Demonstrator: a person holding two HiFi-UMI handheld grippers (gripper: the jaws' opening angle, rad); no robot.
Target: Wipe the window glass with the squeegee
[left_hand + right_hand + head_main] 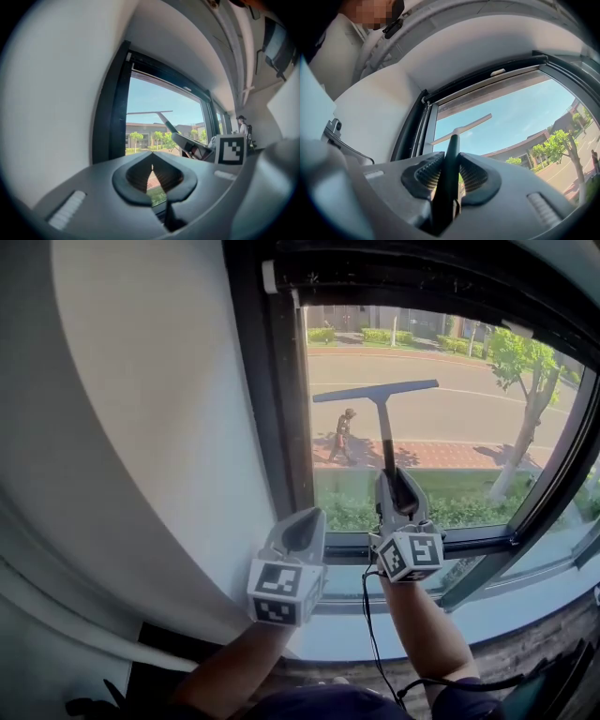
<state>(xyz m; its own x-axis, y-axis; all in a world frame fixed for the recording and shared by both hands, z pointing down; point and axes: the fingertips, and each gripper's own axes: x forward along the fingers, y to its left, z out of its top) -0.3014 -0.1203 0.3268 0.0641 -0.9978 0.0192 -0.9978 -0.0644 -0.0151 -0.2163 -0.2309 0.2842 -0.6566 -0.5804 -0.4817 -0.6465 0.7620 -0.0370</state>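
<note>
My right gripper (397, 495) is shut on the dark handle of the squeegee (384, 418), which stands upright against the window glass (450, 418). Its flat blade (375, 392) lies nearly level across the upper left of the pane. In the right gripper view the handle (451, 161) runs up between the ribbed pads to the blade (461, 129). My left gripper (302, 526) hangs lower left, by the dark window frame (281, 418), jaws shut with nothing between them. In the left gripper view the squeegee (161, 117) and the right gripper's marker cube (231, 150) show to the right.
A white wall (141, 409) fills the left. A dark sill rail (469, 542) runs under the pane, with a pale ledge (487, 615) below it. A black cable (370, 634) hangs from the right gripper. A rolled blind (394, 273) sits above the glass. A person (242, 127) stands far right.
</note>
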